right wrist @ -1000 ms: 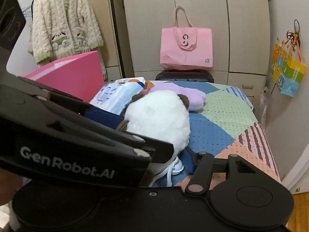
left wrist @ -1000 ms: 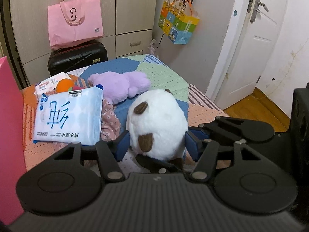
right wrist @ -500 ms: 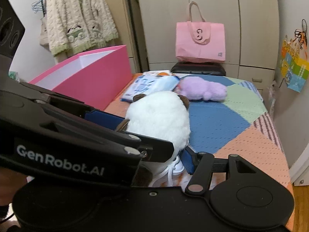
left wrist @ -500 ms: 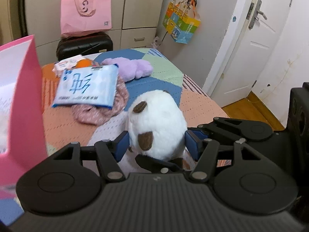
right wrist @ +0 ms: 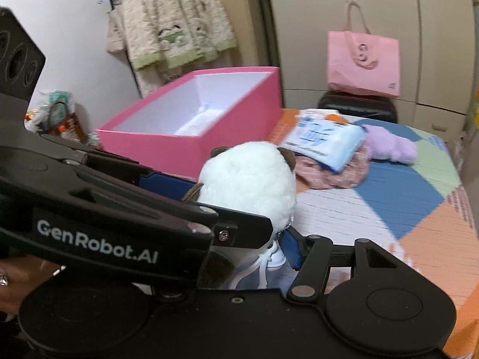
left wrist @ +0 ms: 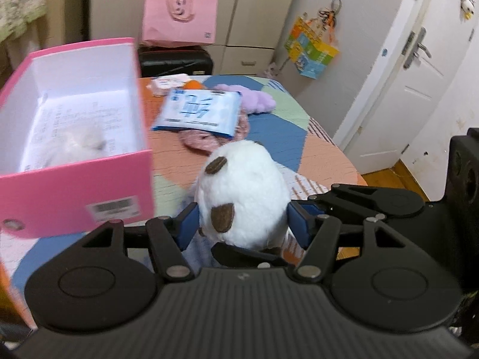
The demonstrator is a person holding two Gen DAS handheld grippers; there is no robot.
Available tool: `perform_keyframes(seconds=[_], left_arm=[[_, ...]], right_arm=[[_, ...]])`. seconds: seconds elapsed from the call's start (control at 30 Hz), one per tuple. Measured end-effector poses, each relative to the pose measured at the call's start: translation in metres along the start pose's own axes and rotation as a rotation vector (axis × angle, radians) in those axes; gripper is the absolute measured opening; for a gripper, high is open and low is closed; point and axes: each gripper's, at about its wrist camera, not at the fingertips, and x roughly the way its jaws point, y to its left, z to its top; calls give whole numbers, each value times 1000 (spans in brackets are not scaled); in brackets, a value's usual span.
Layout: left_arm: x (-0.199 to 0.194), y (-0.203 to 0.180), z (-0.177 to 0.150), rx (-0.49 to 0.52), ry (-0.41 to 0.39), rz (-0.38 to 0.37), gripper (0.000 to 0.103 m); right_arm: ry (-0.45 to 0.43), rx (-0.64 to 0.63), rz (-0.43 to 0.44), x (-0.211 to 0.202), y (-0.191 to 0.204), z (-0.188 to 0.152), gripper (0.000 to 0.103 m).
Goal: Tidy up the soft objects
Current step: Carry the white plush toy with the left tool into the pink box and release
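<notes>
Left wrist | left claw (left wrist: 242,224) clenched on white plush toy (left wrist: 242,197) | right claw (right wrist: 239,233) state unclear | risk: plush clips pink box (left wrist: 74,188) rim, slips free

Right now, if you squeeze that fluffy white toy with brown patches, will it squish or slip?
The fluffy white plush toy with brown patches probably squishes: its fur bulges past the blue fingers. It looks light, and unlikely to slip.
</notes>
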Motion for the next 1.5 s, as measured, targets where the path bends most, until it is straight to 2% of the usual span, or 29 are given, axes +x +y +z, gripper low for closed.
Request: perform_keyframes(seconds=[0.17, 0.4, 0.7, 0.9, 1.13, 1.3, 1.5], left_arm=[[-38, 19, 0, -35, -13, 33, 62], [-80, 42, 1, -67, -70, 76, 62], [-99, 79, 28, -98, -169, 87, 63], [-90, 107, 60, -119, -186, 66, 63], [-50, 148, 101, -168, -173, 58, 63], [-7, 180, 126, -212, -113, 92, 63], [34, 210, 133, -276, -14, 101, 63]], right_arm=[[-11, -21, 70, -4, 32, 13, 66], [-39, -94, 116, -7, 72, 34, 66], [-82, -149, 126, 10, 97, 82, 66], [-138, -176, 104, 29, 95, 115, 67], [-122, -166, 107, 77, 71, 156, 67], [-59, -174, 135, 126, 50, 176, 67], [47, -156, 157, 172, 33, 180, 67]])
